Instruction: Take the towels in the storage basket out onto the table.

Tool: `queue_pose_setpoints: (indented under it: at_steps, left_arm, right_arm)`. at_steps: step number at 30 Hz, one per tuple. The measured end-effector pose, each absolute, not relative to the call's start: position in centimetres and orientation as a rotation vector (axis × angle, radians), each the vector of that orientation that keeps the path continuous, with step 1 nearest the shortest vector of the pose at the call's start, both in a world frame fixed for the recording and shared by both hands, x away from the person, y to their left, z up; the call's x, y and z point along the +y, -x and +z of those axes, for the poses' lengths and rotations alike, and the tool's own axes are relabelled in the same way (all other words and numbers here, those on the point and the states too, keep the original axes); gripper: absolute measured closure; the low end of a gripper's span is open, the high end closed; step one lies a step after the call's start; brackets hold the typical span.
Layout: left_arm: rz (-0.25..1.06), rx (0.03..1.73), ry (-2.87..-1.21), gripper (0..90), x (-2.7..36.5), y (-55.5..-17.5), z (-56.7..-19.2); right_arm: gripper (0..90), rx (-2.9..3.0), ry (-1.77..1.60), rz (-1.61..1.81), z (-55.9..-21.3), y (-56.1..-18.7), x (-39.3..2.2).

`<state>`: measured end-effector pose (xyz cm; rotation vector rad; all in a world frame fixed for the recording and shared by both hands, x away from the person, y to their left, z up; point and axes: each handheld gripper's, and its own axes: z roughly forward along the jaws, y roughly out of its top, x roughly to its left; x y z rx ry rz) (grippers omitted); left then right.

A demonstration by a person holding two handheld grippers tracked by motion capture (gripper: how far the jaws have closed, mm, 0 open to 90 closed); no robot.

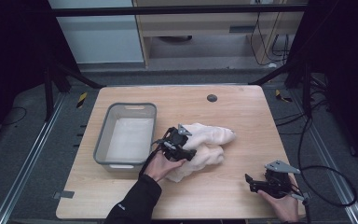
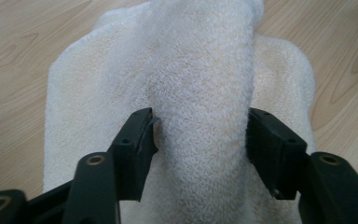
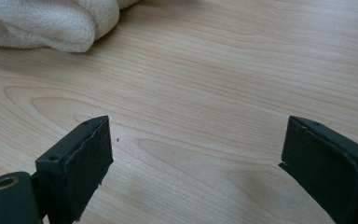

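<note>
Where the forearms come in at the near edge of the table [image 1: 223, 196], we count two hands, each with one gripper. Our right gripper [image 1: 251, 183] sits low near the right corner, its jaws spread wide over bare wood with nothing between them; in the right gripper view [image 3: 193, 154] a rounded fold of the towel [image 3: 42, 21] lies well ahead, cut off by the top edge. A small pale mark shows on the dark sleeve [image 1: 135, 205], too small for us to read. Our left gripper [image 1: 188, 154] rests on the one cream towel [image 1: 209, 140] in the middle of the table, and in the left gripper view [image 2: 200, 140] its jaws press from both sides on a raised ridge of the towel [image 2: 200, 70]. The lower part of the towel is hidden under that hand. Just left of it stands one grey bin [image 1: 101, 140] with a pale floor. Farther off we see one dark round disc [image 1: 212, 98] near the far edge; what it is we cannot tell
</note>
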<state>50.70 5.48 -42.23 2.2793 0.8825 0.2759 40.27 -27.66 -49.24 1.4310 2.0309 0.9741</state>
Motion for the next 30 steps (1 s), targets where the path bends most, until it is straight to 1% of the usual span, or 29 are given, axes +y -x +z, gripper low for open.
queue_pose_setpoints:
  at_steps: [11, 20, 30]
  left_arm:
    - [0.295, 0.834, -2.215, 30.6, 6.9, -49.8, -40.4]
    - [0.313, 0.81, -2.168, 27.2, 8.8, -48.5, -38.8]
    - [0.339, 0.801, -2.116, 25.2, 11.7, -46.9, -38.4]
  right_arm:
    - [8.0, 2.027, -1.427, 0.967, -49.2, -40.3, -27.7]
    - [8.1, 2.023, -1.43, 0.97, -49.3, -40.3, -27.7]
    - [8.1, 2.021, -1.433, 0.971, -49.2, -40.3, -27.7]
